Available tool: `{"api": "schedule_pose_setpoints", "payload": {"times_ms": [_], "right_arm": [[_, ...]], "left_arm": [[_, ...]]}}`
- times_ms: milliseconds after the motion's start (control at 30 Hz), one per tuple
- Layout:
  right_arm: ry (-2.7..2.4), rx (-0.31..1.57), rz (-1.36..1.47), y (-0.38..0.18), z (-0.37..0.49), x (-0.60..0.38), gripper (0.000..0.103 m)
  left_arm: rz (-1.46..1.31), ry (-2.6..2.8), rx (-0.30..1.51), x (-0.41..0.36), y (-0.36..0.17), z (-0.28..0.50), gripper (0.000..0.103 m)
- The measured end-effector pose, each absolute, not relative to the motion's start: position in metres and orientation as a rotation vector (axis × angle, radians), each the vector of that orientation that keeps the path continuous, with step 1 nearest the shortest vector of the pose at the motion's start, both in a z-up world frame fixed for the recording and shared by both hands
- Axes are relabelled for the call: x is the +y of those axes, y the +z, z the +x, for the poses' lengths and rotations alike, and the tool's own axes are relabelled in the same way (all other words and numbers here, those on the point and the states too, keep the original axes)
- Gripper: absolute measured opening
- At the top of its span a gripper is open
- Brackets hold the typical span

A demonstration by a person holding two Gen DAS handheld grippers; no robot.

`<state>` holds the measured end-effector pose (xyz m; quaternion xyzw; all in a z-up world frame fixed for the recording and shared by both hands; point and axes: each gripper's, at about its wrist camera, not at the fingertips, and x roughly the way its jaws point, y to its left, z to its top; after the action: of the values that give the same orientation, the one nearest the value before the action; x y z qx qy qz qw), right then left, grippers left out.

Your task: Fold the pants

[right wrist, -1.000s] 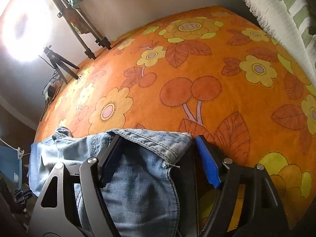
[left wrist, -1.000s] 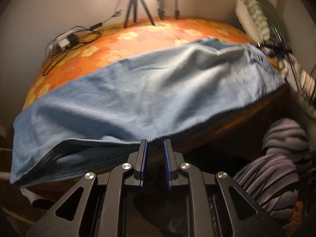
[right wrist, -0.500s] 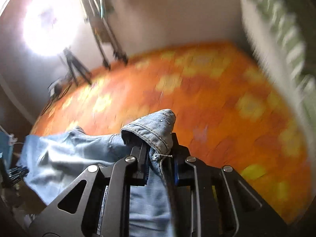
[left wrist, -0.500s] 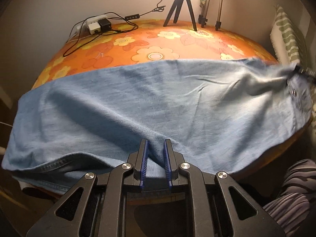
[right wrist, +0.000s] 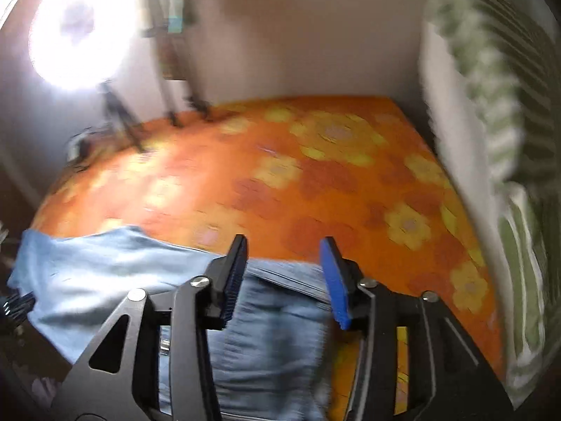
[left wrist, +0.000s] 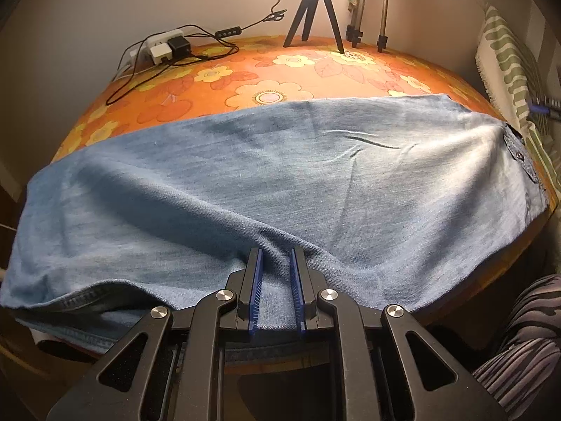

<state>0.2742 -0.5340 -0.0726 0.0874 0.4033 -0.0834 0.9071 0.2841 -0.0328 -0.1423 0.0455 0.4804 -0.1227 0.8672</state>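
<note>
Light blue denim pants (left wrist: 280, 175) lie lengthwise across a table under an orange flowered cloth (left wrist: 266, 70). At the near edge my left gripper (left wrist: 275, 259) is shut on a raised fold of the denim, which fills the gap between its blue pads. The right wrist view is blurred by motion. There my right gripper (right wrist: 284, 242) hangs above the waist end of the pants (right wrist: 273, 315); its jaws are opening, and no pad touches the denim. The waistband lies flat on the cloth (right wrist: 315, 182) below them.
Tripod legs (left wrist: 312, 10) and a power strip with cables (left wrist: 164, 47) stand at the table's far side under a bright lamp (right wrist: 80, 24). A green-and-white patterned textile (left wrist: 508, 56) hangs at the right. A person's striped clothing (left wrist: 519, 351) is near the front right corner.
The right gripper shut on the waistband, rose with it, then let it go; the waistband now lies on the cloth. The left gripper kept its grip while the pants spread flatter.
</note>
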Motion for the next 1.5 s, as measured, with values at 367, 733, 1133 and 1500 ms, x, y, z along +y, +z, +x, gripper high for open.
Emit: {"api": "schedule_pose_setpoints", "payload": {"times_ms": [367,733,1133,1500], "right_arm": [[0.148,1.057,0.12,-0.146,0.417,-0.4,0.063],[0.264,0.983,-0.022,-0.124,0.391,-0.329,0.063],[0.601,0.953,-0.142,-0.107,0.36,-0.173,0.063],[0.824,0.937,-0.286,-0.118,0.353,-0.044,0.063]], "left_arm": [[0.015,-0.194,0.967,0.002,-0.122,0.261,0.015],[-0.222,0.124,0.901,0.145,-0.106,0.226,0.033],[-0.596,0.333,0.832,0.289,-0.121,0.192,0.042],[-0.83,0.344,0.777,0.348,-0.153,0.193,0.046]]}}
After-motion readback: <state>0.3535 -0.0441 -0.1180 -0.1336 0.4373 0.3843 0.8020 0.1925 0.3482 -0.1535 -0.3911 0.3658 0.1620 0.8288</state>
